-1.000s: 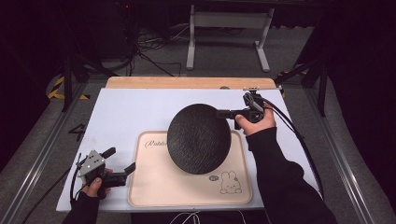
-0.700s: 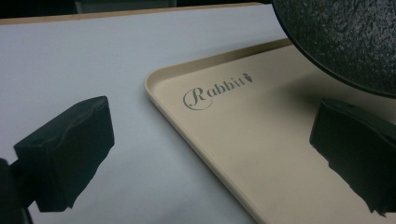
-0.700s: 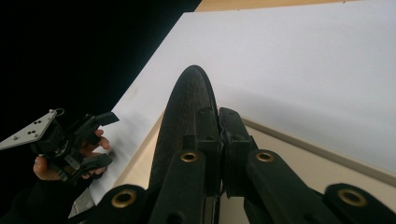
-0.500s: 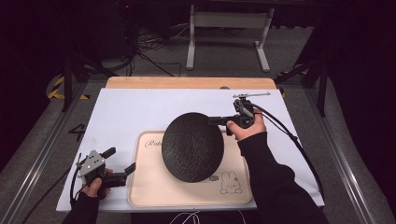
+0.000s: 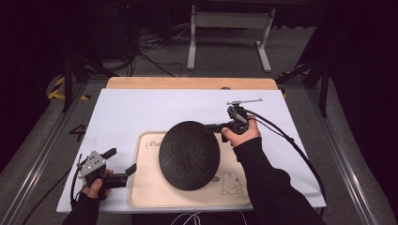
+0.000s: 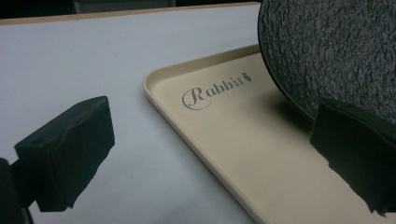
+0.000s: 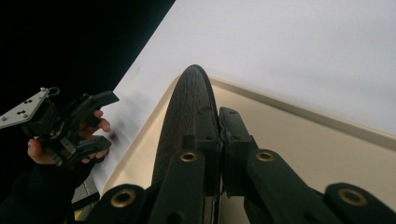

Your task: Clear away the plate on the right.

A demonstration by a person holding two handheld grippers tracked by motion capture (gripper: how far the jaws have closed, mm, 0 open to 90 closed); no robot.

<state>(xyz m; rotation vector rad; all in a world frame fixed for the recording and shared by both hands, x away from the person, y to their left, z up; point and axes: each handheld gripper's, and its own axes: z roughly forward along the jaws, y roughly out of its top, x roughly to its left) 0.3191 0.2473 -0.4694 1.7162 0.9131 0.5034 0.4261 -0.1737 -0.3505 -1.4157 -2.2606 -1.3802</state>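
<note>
My right gripper (image 5: 217, 126) pinches the black plate (image 5: 189, 154) by its rim, tilted over the beige tray (image 5: 145, 197) at frame centre; setting it flat remains. My left gripper (image 5: 121, 161) waits spread, lower left.

high: overhead, forward-down | claw views: close (sharing tray (image 6: 219, 140))

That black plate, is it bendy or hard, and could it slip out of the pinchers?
The black plate is probably hard: it stays flat while the right gripper pinches just its rim, tilted over the beige tray. Its face looks rough, so it likely won't slide easily. Held by one edge, it could swing or drop, and might chip if it is ceramic.
</note>
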